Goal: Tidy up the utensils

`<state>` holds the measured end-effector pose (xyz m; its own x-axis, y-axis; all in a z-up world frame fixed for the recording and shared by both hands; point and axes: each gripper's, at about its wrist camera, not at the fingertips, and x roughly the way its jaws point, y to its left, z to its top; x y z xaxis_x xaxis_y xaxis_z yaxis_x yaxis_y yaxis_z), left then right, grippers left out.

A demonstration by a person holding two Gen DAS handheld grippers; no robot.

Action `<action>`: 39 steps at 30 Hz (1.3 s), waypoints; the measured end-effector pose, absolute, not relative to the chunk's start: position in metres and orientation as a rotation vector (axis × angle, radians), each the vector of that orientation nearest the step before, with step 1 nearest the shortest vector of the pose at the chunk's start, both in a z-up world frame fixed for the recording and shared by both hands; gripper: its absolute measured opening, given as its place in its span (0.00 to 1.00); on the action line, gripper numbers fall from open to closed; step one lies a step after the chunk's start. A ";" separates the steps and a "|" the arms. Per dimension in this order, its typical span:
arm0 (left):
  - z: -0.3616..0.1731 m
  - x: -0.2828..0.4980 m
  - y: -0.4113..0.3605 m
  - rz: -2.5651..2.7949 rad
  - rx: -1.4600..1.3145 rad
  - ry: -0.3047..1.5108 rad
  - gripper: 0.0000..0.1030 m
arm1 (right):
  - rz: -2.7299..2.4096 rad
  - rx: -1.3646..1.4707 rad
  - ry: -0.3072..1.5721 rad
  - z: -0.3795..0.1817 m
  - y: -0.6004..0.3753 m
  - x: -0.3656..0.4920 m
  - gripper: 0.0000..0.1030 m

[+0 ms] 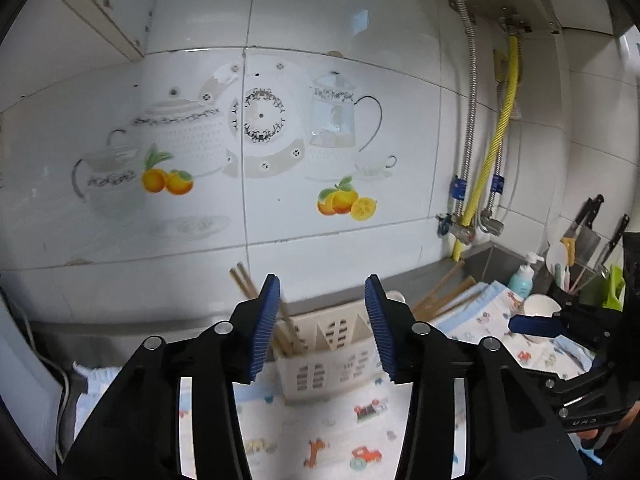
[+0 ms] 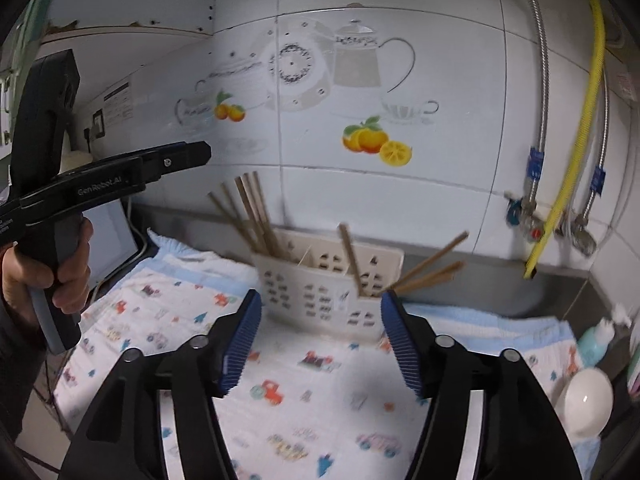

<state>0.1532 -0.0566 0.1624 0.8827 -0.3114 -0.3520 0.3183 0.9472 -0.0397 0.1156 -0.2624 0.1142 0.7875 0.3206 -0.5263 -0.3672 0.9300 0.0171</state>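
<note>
A cream slotted utensil holder [image 1: 332,344] stands on a printed cloth against the tiled wall. Wooden chopsticks [image 1: 248,288] lean out of its left compartment, and more chopsticks [image 1: 440,292] slant out on the right. My left gripper [image 1: 323,280] hangs open just in front of and above the holder, with nothing between its blue pads. In the right wrist view the holder [image 2: 328,284] holds a bundle of chopsticks [image 2: 252,212] at the left and loose ones [image 2: 432,264] at the right. My right gripper [image 2: 320,296] is open and empty in front of it. The left gripper [image 2: 202,151] shows at the left, held by a hand [image 2: 68,276].
The cartoon-print cloth [image 2: 280,380] covers the counter. A white cup [image 1: 540,306], a soap bottle [image 1: 522,280] and a rack with knives [image 1: 588,232] stand to the right. A yellow hose [image 1: 496,152] and metal pipes run down the wall. A white rounded bowl [image 2: 588,400] sits near right.
</note>
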 end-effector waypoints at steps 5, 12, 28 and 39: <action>0.147 0.111 -0.049 -0.320 0.033 0.371 0.61 | 0.363 -0.089 0.562 0.099 -0.256 0.084 0.70; 0.123 0.067 -0.036 -0.281 0.025 0.385 0.82 | 0.348 -0.085 0.575 0.079 -0.248 0.049 0.83; 0.091 0.013 -0.018 -0.187 -0.003 0.424 0.95 | 0.272 -0.081 0.617 0.050 -0.255 0.020 0.86; 0.065 0.005 -0.014 -0.160 -0.002 0.506 0.95 | 0.256 -0.073 0.651 0.033 -0.258 0.014 0.88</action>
